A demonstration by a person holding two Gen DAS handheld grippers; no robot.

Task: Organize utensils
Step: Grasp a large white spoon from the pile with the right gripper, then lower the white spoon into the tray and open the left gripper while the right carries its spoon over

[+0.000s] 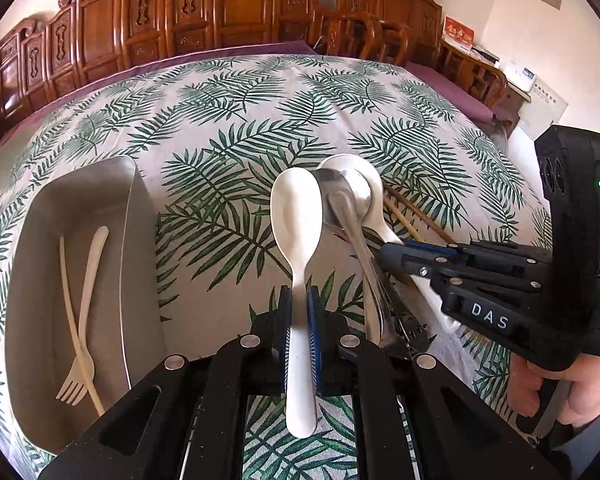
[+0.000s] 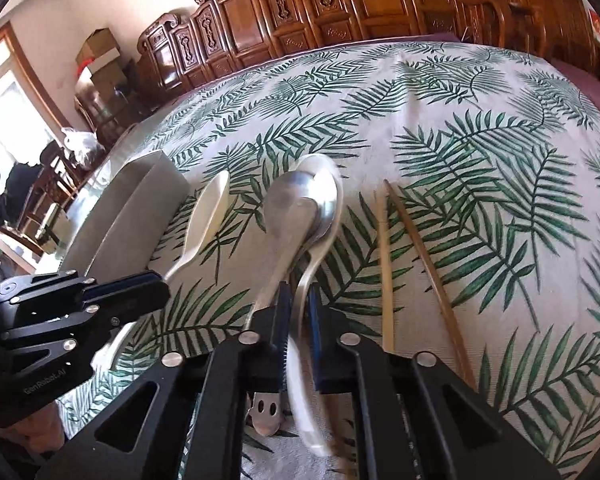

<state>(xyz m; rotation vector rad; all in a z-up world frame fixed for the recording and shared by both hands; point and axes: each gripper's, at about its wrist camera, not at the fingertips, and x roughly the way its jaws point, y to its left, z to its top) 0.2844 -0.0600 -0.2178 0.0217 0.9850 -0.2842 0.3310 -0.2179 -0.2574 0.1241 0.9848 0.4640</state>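
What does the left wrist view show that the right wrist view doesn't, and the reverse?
Only the left wrist view looks into the metal tray, where a pale fork crosses a thin pale stick, and shows the hand holding the right gripper.

Only the right wrist view shows the window and stacked boxes.

Both show the white spoon in the left gripper, the metal spoons, the chopsticks and the leaf-print cloth.

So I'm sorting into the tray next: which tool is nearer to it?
Left. The left tool, shut on a white spoon, sits just beside the tray. The right tool, gripping a metal spoon, is farther off, beyond the left one.
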